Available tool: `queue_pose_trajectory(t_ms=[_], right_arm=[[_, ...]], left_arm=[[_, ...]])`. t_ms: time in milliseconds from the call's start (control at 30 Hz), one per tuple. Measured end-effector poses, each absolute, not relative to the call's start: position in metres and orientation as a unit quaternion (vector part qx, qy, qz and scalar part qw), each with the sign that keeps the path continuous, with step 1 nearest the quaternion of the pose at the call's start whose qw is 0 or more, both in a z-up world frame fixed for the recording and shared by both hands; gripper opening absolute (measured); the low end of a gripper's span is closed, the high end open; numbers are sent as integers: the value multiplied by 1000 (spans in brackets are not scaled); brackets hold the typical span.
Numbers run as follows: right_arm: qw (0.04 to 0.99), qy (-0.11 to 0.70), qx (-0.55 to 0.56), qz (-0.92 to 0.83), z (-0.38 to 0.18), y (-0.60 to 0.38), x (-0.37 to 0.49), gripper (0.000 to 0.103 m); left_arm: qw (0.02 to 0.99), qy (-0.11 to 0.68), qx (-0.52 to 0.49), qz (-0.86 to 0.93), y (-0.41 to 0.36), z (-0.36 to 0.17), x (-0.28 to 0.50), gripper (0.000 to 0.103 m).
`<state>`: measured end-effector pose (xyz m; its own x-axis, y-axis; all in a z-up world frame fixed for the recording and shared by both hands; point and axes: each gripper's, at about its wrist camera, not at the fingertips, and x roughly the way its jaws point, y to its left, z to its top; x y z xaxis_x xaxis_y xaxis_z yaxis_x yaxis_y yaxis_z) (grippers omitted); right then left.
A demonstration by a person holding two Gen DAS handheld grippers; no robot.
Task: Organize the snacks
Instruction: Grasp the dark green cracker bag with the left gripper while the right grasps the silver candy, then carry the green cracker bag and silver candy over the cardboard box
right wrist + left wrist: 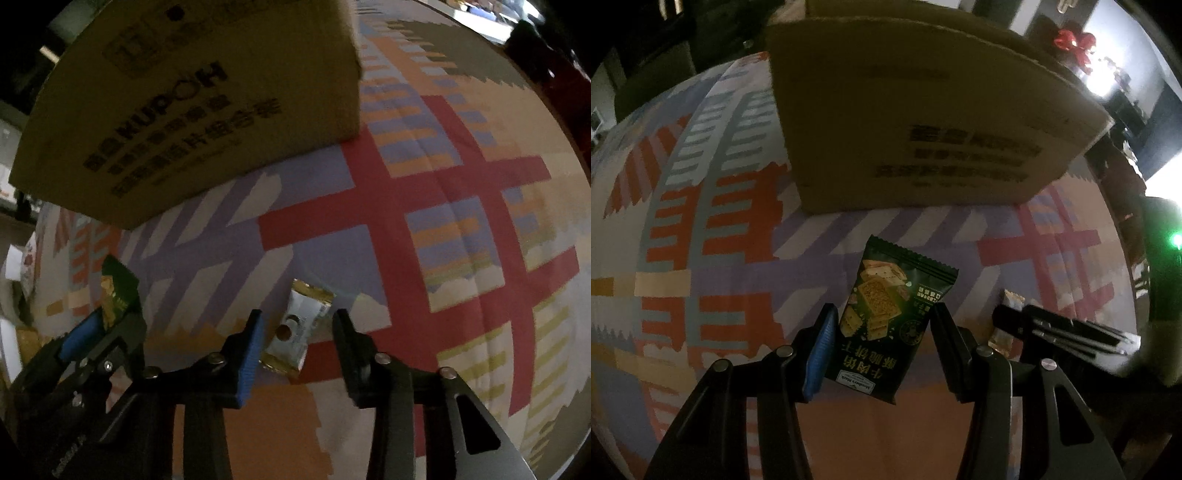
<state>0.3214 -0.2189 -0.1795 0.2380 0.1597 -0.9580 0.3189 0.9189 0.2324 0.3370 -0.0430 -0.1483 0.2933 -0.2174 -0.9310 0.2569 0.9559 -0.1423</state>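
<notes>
A dark green cracker packet (886, 317) lies on the patterned tablecloth between the fingers of my left gripper (884, 314), which is open around it. A small white and gold snack packet (297, 326) lies between the fingers of my right gripper (297, 319), also open. A cardboard box (923, 110) stands just beyond both; it also shows in the right wrist view (184, 110). The green packet (116, 291) and left gripper (99, 332) show at the left of the right wrist view. The right gripper (1052, 332) shows at the right of the left wrist view, beside the small packet (1010, 299).
The patterned tablecloth (443, 221) stretches to the right and far side of the box. Dim furniture and a bright window (1108, 74) lie beyond the table edge. Some pale items (22, 269) sit at the far left edge.
</notes>
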Motion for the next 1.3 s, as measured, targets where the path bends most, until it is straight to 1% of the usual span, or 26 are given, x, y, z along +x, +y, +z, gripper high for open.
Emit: queue_pose_trajectory(t_ms=[100, 167, 233, 500, 767, 1033, 1300], right_arm=[[769, 616, 164, -53, -177, -208, 326, 31], [774, 615, 137, -58, -177, -200, 325, 22], [781, 611, 116, -56, -176, -195, 324, 21], [782, 608, 134, -39, -169, -202, 317, 20], [804, 579, 131, -25, -132, -203, 303, 20], [843, 525, 110, -19, -83, -205, 295, 20], [868, 485, 109, -6, -51, -195, 304, 20]], left_arm=[[802, 580, 9, -146, -42, -150, 338, 51], [804, 578, 12, -141, -42, -150, 337, 51], [805, 578, 7, -135, -41, -150, 337, 51], [807, 576, 0, -130, -36, -145, 330, 51], [822, 554, -1, -136, -35, -122, 319, 51], [844, 517, -7, -145, -33, -82, 314, 51], [861, 482, -4, -163, -35, -36, 317, 51]])
